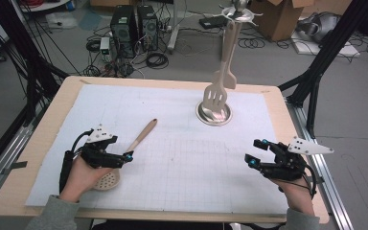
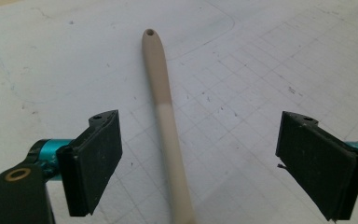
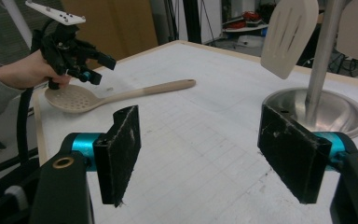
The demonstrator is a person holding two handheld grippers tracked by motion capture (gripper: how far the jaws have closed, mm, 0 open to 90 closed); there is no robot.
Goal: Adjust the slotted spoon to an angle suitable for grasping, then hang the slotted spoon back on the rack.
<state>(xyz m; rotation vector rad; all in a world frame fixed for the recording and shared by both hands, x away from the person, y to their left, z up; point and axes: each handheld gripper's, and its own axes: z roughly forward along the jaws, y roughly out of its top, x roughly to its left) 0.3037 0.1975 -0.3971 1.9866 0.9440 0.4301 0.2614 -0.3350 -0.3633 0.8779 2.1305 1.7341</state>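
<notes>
1. Beige perforated skimmer spoon (image 1: 124, 158) with a long tapered handle lies flat on the white gridded mat (image 1: 182, 163), at the person's left; its round holed bowl sits nearest the person and the handle runs away up and to the right, ending in a small hanging hole.
2. Left gripper (image 2: 198, 154) hovers right over the lower handle with its black jaws spread wide, one on each side of the shaft, neither pad touching it.
3. Handle axis runs almost straight ahead between those jaws, so a squeeze would likely catch it squarely.
4. Right gripper (image 1: 256, 152) rests well apart at the mat's right edge, jaws spread and empty.
5. Steel utensil stand (image 1: 214, 112) with a hanging slotted spatula (image 1: 216, 96) stands beyond the handle's tip.
</notes>
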